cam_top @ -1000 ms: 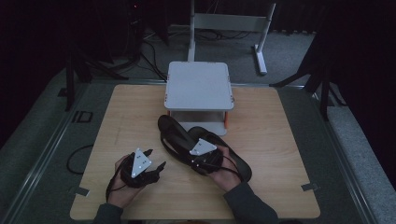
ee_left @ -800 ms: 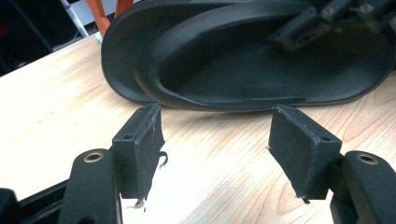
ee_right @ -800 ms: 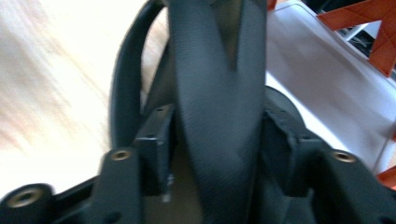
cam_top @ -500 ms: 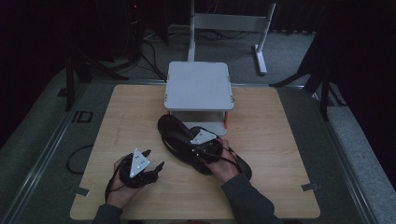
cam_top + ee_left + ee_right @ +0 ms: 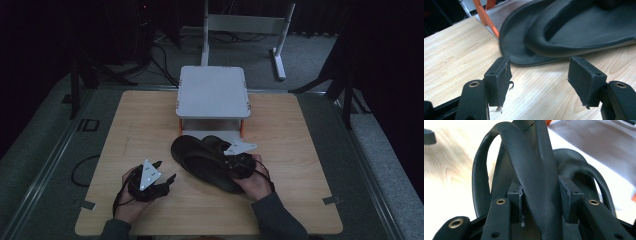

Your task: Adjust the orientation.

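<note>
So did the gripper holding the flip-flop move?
Yes. The right gripper, shut on the flip-flop strap, has shifted away from the person, toward the white stand.

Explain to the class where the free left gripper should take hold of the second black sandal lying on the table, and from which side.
Probably the raised strap of the second sandal, approached from the person's near side. The left gripper is open and faces the toe ends, where the flat sole hugs the table and offers little edge. The right gripper clamps the other sandal by its strap.

One camera looks down from high at the whole worktop (image 5: 140, 125); two sit very near the black sandals (image 5: 200, 157).
</note>
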{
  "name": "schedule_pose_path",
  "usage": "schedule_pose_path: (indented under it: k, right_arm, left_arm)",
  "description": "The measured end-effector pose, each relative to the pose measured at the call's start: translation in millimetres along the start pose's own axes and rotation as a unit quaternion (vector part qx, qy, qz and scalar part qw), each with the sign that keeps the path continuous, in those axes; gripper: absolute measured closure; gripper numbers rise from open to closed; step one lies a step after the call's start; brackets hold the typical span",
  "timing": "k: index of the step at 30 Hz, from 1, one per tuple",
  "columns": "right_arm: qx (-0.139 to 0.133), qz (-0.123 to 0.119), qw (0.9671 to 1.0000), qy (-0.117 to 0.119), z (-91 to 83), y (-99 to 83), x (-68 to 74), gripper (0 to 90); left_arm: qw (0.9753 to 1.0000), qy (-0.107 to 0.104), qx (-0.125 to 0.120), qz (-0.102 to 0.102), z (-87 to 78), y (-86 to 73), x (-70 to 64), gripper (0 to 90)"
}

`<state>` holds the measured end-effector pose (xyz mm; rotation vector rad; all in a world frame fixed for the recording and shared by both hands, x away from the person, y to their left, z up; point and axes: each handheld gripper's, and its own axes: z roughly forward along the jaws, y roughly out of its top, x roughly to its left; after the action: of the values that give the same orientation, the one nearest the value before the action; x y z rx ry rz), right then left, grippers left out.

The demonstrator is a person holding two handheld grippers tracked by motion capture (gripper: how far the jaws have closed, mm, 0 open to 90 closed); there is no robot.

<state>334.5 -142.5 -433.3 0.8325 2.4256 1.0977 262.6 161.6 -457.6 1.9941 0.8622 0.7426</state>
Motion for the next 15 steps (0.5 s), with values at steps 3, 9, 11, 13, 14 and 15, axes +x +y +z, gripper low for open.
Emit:
schedule_pose_path:
  k: [3, 9, 11, 13, 14, 15]
  right_arm:
    - [-0.006, 0.006, 1.0, 0.0, -10.9, -6.1, -4.0, 60.0]
    - [-0.038, 0.048, 0.998, -0.011, -57.7, -30.7, -31.4, 60.5]
    - [-0.047, 0.054, 0.9975, -0.006, -63.9, -34.6, -36.5, 60.5]
    - [-0.053, 0.069, 0.9962, 0.002, -77.5, -45.6, -49.1, 60.4]
    - [-0.054, 0.074, 0.9958, 0.005, -79.8, -48.6, -52.4, 60.2]
    - [-0.053, 0.077, 0.9956, 0.009, -80.6, -51.3, -55.2, 60.0]
  left_arm:
    - [1.0, 0.001, 0.0, -0.001, 0.3, -0.5, 0.8, 35.2]
    - [1.0, 0.0, 0.0, -0.001, 0.5, -0.5, 0.1, 35.3]
    - [1.0, -0.001, 0.0, -0.001, 0.9, -0.3, -0.2, 35.3]
    - [1.0, -0.001, 0.002, 0.001, 1.7, -0.2, -0.9, 35.2]
    - [1.0, -0.002, 0.001, 0.001, 2.0, -0.2, -1.0, 35.2]
    - [1.0, -0.002, 0.001, 0.001, 2.0, -0.2, -1.0, 35.2]
